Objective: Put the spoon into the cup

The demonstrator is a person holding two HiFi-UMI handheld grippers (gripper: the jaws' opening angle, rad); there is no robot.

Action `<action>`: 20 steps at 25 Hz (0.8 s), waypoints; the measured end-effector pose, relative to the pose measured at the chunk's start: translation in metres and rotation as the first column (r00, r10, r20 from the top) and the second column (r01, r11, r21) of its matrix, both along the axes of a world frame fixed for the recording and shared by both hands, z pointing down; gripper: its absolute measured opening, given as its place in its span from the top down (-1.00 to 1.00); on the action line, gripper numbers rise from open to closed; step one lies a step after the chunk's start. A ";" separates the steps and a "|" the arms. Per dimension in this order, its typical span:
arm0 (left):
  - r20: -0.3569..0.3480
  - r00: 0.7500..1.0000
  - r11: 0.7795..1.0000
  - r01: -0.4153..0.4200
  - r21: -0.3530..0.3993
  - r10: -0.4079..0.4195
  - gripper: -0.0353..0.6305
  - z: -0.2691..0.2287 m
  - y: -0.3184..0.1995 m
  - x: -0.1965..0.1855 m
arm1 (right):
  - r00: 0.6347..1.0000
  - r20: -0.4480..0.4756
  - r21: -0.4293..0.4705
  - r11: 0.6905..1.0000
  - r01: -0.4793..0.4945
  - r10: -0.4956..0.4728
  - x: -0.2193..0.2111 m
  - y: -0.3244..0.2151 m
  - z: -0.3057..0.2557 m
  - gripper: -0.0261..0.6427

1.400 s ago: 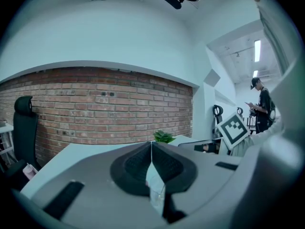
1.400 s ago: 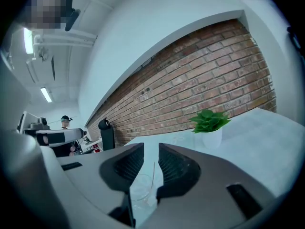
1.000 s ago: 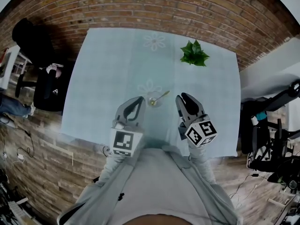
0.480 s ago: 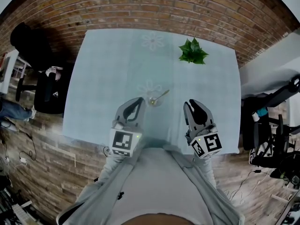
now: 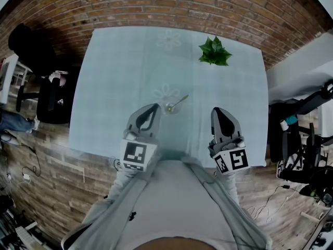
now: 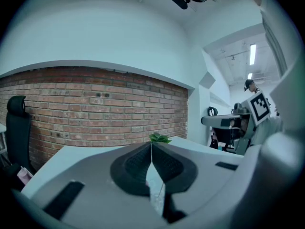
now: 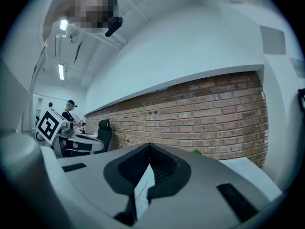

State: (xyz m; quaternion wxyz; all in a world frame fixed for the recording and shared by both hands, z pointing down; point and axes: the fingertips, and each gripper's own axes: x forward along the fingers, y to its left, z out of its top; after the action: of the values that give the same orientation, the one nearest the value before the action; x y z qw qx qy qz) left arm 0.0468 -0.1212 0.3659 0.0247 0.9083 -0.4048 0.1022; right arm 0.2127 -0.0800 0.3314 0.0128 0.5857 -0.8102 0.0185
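Note:
A small clear glass cup point(image 5: 170, 108) stands on the pale blue tablecloth point(image 5: 119, 72), near the table's front middle. A gold spoon point(image 5: 178, 102) rests in it, its handle leaning out to the upper right. My left gripper point(image 5: 154, 107) is shut and empty, with its tip just left of the cup. My right gripper point(image 5: 217, 110) is also shut and empty, well to the right of the cup near the front edge. In the left gripper view the jaws point(image 6: 151, 146) meet with nothing between them. The right gripper view shows the same closed, empty tips point(image 7: 149, 147).
A green potted plant point(image 5: 214, 52) sits at the table's far right, also showing above the left jaws as a leafy tuft point(image 6: 159, 138). A brick wall point(image 5: 171, 7) runs behind the table. A black chair point(image 5: 49, 90) stands left, and dark equipment point(image 5: 304, 139) right.
My right gripper has drawn back to the right and toward the front edge, away from the cup. The left gripper, cup and spoon have hardly moved.

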 end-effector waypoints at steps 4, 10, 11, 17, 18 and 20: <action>-0.005 1.000 1.000 0.006 -0.004 -0.006 0.83 0.001 -0.002 -0.002 | 1.000 0.004 -0.016 1.000 -0.005 0.005 -0.002 0.000 0.007 0.88; 0.000 1.000 1.000 0.019 -0.010 -0.019 0.83 0.003 -0.004 -0.005 | 1.000 0.002 -0.030 1.000 -0.002 0.002 -0.005 -0.001 0.012 0.88; 0.000 1.000 1.000 0.021 -0.009 -0.021 0.83 0.003 -0.004 -0.006 | 1.000 0.001 -0.029 1.000 -0.003 0.003 -0.004 -0.002 0.012 0.88; 0.001 0.999 0.999 0.037 -0.011 -0.037 0.83 0.004 -0.006 -0.009 | 1.000 0.011 -0.030 1.000 0.001 -0.001 -0.006 -0.005 0.014 0.88; 0.000 0.999 0.999 0.039 -0.012 -0.039 0.83 0.004 -0.006 -0.010 | 1.000 0.012 -0.030 1.000 0.003 -0.003 -0.007 -0.006 0.014 0.88; 0.000 0.999 0.999 0.040 -0.015 -0.040 0.83 0.005 -0.006 -0.010 | 1.000 0.013 -0.030 1.000 0.007 -0.007 -0.008 -0.006 0.014 0.88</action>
State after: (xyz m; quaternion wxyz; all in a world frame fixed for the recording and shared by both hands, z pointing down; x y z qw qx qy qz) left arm 0.0373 -0.1272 0.3707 0.0333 0.8998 -0.4222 0.1047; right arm 0.2050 -0.0864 0.3452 0.0161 0.5825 -0.8120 0.0344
